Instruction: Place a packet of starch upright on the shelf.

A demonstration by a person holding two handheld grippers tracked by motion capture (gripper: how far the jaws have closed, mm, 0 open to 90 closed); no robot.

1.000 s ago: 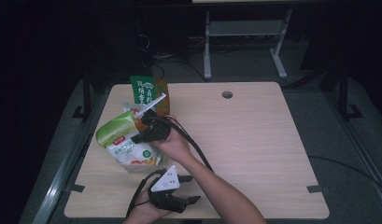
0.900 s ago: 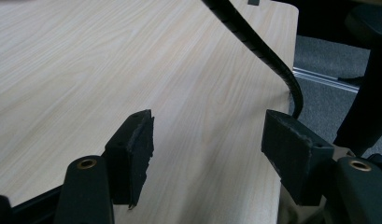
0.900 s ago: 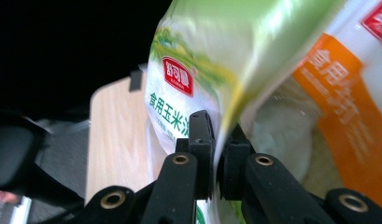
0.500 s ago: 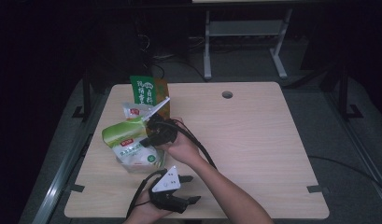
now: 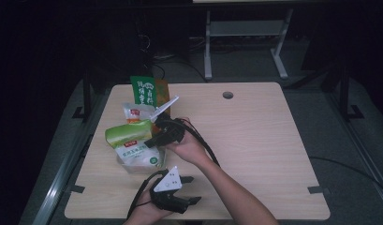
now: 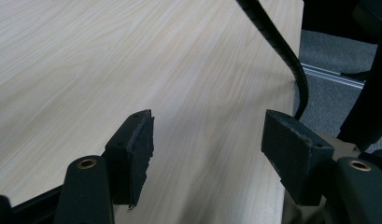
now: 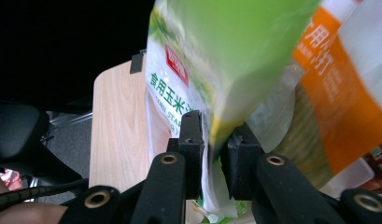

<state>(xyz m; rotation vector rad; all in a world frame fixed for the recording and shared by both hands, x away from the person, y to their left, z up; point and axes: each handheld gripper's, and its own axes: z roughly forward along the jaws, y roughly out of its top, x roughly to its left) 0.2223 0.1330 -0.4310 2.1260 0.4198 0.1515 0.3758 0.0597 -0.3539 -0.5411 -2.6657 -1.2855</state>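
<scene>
Nearest the person, the left gripper (image 5: 195,189) rests low over the front of the pale wooden table (image 5: 254,140). Its jaws are spread wide with nothing between them. In the left gripper view they frame bare wood, and a black ribbed cable crosses just beyond them. That cable could snag the left gripper if it swings inward to help.

Further in, the right gripper (image 5: 149,140) meets the soft green-and-white plastic pouch (image 5: 130,140), which lies at the left of the table, leaning on its neighbours. In the right gripper view (image 7: 216,135) the pouch's thin sealed edge runs between the jaws. They have just been opening and now stand a little apart, and the pads no longer seem to press on it.

The main risk, as I judge it, is this half-let-go. If the hand lifts or pulls back now, the film may catch on a pad and the pouch would be dragged or tipped over. The limp pouch could also slump sideways off its perch.

Just behind it lies an orange-and-white plastic sachet (image 5: 135,112). Beyond that, a tall dark green packet (image 5: 143,89) stands upright near the far edge. A shove from the sliding pouch could knock the packet over or off the table.
</scene>
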